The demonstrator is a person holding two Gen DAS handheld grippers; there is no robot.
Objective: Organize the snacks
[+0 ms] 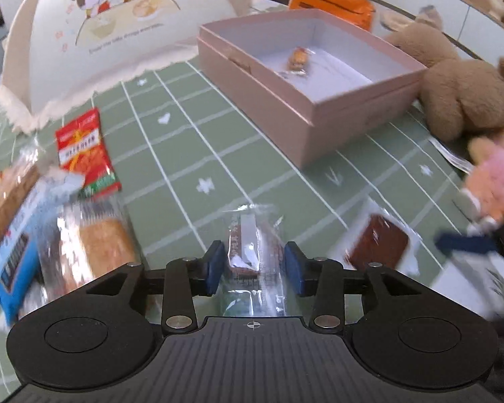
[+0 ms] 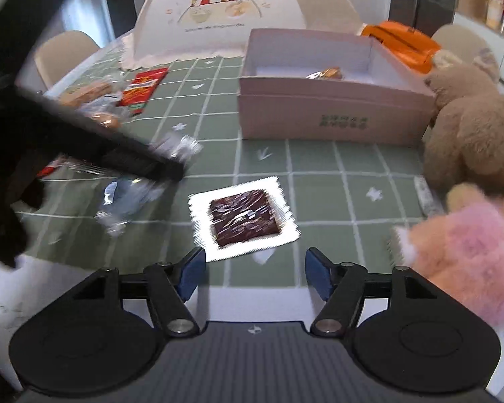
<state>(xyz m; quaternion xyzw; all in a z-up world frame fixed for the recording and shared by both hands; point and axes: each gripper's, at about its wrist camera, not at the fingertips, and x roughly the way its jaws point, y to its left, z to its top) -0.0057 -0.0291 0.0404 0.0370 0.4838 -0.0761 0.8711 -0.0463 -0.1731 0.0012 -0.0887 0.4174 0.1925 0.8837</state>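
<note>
My left gripper points down at the green checked tablecloth, open. A brown bar in a clear wrapper lies between its blue pads, with no visible squeeze. My right gripper is open and holds nothing. Just beyond its fingertips lies a dark brown square snack in a white-edged wrapper, seen in the left wrist view as the dark brown square snack. The open pink box stands further back with one small wrapped snack inside. A red packet, a blue packet and a bread packet lie at the left.
A white dome food cover stands behind the loose snacks. Brown plush bears and a pink plush toy crowd the right side of the box. An orange bag lies behind the box. The left gripper's body crosses the right wrist view, blurred.
</note>
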